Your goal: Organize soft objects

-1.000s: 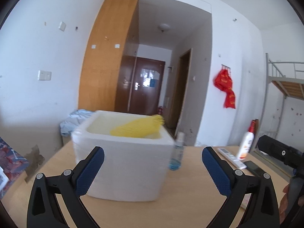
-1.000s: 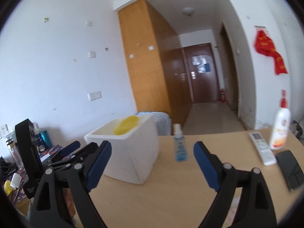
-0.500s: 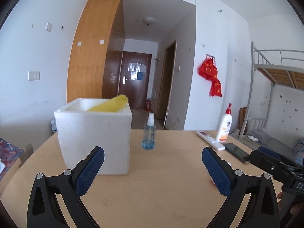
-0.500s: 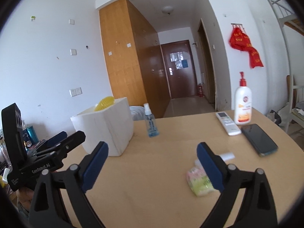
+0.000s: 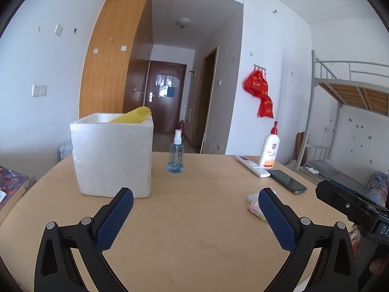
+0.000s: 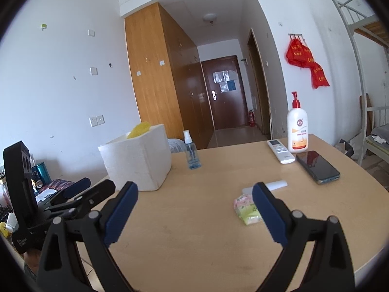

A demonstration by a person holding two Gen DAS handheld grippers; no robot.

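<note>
Ahead of the left gripper [image 5: 195, 216] — ribbed blue pads spread wide, empty — a white foam box [image 5: 113, 157] holds a yellow ribbed sponge [image 5: 133, 118]. Likewise spread, the right gripper [image 6: 194, 210] has a soft pastel packet [image 6: 245, 209] just beside its right pad — flat on smooth wood.

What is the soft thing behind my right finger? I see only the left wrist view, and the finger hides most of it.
Observer: The right wrist view shows a small soft packet, pink and yellow-green, lying on the table.
Operator: Does anything touch it?
Observer: A flat white piece lies just beyond it; whether they touch, I cannot tell.
Operator: Does the right gripper hold something?
Observer: No, the right gripper is open and empty.
</note>
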